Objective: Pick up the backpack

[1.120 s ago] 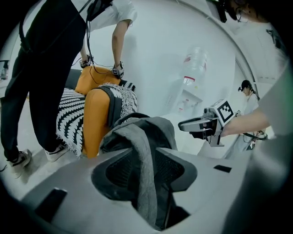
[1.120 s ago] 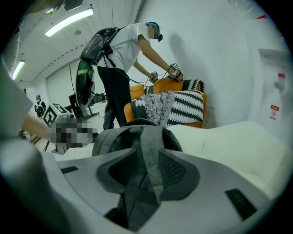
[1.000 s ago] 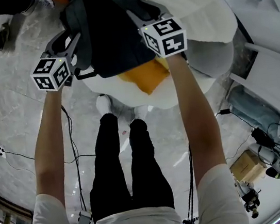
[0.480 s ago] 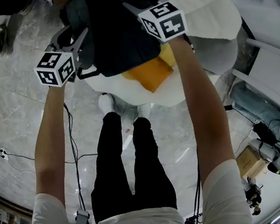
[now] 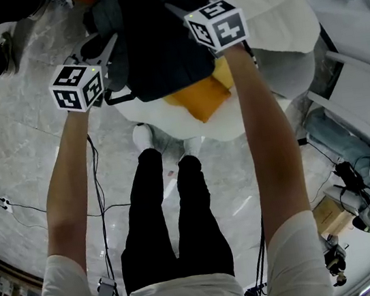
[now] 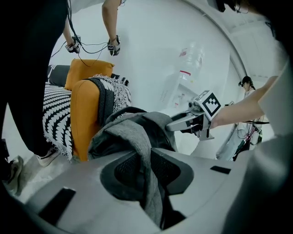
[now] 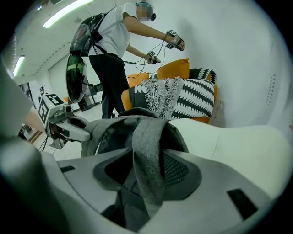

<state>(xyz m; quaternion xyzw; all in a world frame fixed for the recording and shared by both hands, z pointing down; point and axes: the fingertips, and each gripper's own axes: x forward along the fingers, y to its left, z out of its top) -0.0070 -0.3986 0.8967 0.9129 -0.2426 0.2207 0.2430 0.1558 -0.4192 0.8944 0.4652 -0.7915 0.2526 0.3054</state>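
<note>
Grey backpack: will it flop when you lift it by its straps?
Probably floppy: the dark grey fabric backpack sags in folds. Its soft woven straps bend easily, so it'll likely dangle. Rough cloth probably won't slip.

Pale marble floor (image 5: 11,135), white wall (image 7: 238,55), orange sofa cushion (image 7: 174,68).

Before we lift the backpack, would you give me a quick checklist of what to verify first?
1. The left gripper has a strap between its jaws: ok; jaws closing, pads on it.
2. The right gripper has the second strap between its jaws: ok; jaws closing.
3. Both grips firm: not ok; a gap remains beside the second strap.
4. The backpack rests on the white cushion: ok.
5. The bystander is clear of the lift: cannot tell.
</note>
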